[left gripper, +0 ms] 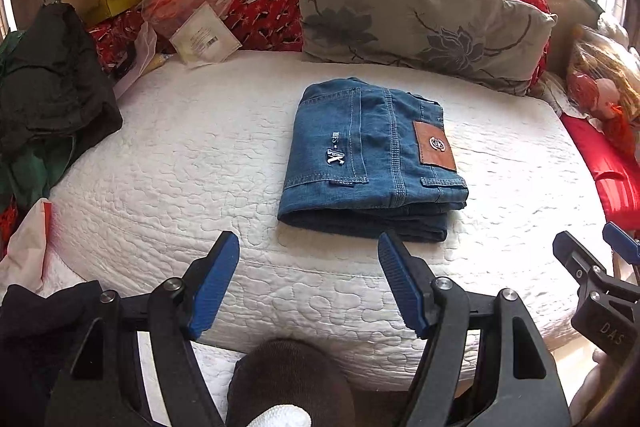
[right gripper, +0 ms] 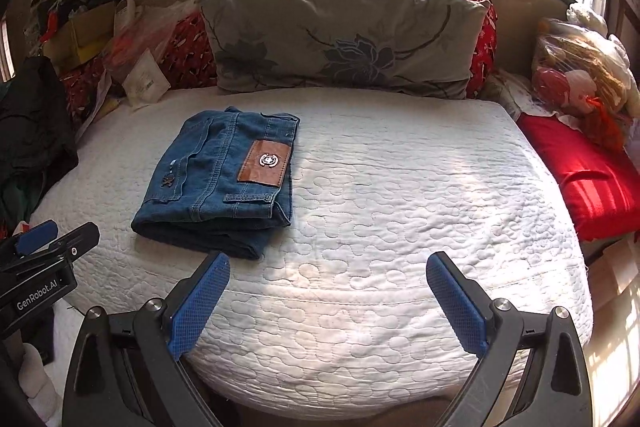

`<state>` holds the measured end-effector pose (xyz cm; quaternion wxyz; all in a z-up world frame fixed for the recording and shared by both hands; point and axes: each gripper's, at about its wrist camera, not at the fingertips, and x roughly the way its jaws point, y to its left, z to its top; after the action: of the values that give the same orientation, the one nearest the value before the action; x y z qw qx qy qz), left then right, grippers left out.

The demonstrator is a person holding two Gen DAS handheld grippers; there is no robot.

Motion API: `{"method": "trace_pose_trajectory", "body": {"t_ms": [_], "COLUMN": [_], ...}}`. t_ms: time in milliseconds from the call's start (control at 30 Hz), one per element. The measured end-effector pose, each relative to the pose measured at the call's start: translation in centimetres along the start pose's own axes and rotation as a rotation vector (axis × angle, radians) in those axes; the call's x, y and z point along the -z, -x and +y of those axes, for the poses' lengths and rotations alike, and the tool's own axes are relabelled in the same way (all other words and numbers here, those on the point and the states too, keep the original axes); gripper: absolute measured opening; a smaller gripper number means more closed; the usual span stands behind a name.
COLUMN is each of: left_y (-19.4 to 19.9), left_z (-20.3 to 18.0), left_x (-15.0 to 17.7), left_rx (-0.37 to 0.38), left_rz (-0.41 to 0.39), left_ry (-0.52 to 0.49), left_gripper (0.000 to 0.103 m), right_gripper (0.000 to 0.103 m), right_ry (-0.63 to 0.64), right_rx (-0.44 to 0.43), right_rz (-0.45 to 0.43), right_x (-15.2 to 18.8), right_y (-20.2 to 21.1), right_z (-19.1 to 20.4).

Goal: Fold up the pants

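Blue jeans (left gripper: pixel 372 159) lie folded into a compact stack on the white quilted mattress (left gripper: pixel 180 167), back pocket and brown leather patch facing up. They also show in the right wrist view (right gripper: pixel 218 183), left of centre. My left gripper (left gripper: pixel 308 247) is open and empty, held back at the bed's near edge, just short of the jeans. My right gripper (right gripper: pixel 328 267) is open and empty, near the bed's front edge and to the right of the jeans. Each gripper shows at the edge of the other's view.
A grey floral pillow (right gripper: pixel 340 43) leans on red cushions at the head of the mattress (right gripper: pixel 400 187). Dark clothes (left gripper: pixel 52 83), a cardboard box and plastic bags crowd the left side. A red cushion (right gripper: pixel 588 175) and a doll lie on the right.
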<state>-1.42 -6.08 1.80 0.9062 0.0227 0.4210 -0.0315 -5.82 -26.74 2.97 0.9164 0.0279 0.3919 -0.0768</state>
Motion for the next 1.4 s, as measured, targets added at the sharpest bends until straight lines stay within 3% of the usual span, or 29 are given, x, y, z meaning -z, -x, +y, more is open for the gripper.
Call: {"method": "trace_pose_trajectory", "body": {"t_ms": [267, 533, 733, 1400], "left_y": [-0.1, 0.5, -1.9, -2.5], "left_z": [0.0, 0.2, 0.0, -1.0], "left_x": [-0.1, 0.2, 0.5, 0.6], "left_rx": [-0.035, -0.083, -0.063, 0.009], "left_rz": [0.018, -0.106, -0.013, 0.047], "left_ry": [0.008, 0.037, 0.016, -0.037], "left_gripper": [0.072, 0.072, 0.072, 0.072], "right_gripper": [0.100, 0.100, 0.100, 0.100], "right_ry": [-0.012, -0.023, -0.060, -0.035], "right_rx": [0.009, 0.000, -0.032, -0.032], "right_rz": [0.003, 0.011, 0.060, 0.079], "right_x": [-0.1, 0.1, 0.9, 0.5], "right_y": [0.0, -0.4, -1.5, -2.1], "right_z": [-0.3, -0.6, -1.0, 0.1]}}
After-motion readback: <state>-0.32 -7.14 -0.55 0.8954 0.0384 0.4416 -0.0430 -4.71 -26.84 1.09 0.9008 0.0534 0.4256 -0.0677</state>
